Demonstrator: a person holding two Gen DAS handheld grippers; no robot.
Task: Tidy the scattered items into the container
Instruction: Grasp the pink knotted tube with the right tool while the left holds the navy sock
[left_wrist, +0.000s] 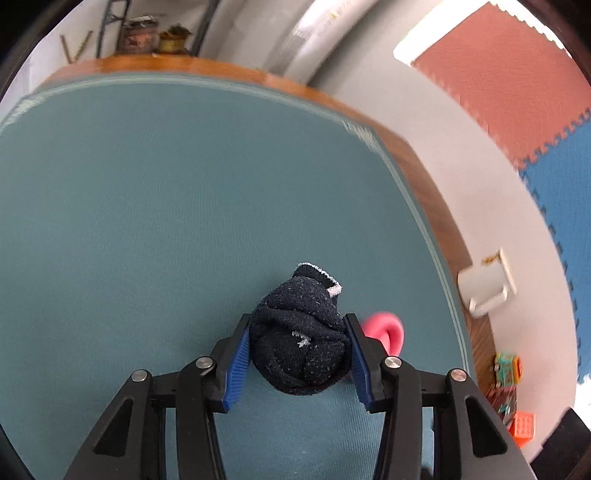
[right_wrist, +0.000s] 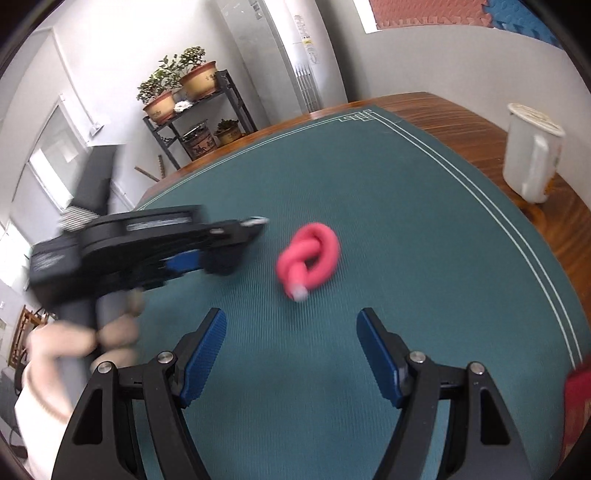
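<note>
The left claw is squeezed shut on a dark sock ball. Its blue pads press in on both sides of the soft bundle, so it's held up off the green mat and can't drop. That grip makes sense, since a squashy thing needs a firm pinch from 2 sides to be carried.

The right claw has its jaws wide apart w/ nothing between them. It hovers over the mat and points at the pink knotted rope toy, which lies flat on the mat, near the middle, a bit in front of the claw and not touching it. Prob. the wide gap is there so the whole knot can fit in.

A white jug stands on the bare wood by the table's right edge, off the mat.

I can't see a container for sure; something red shows at the right edge of the right-wrist view, but it's too blurry to tell.
</note>
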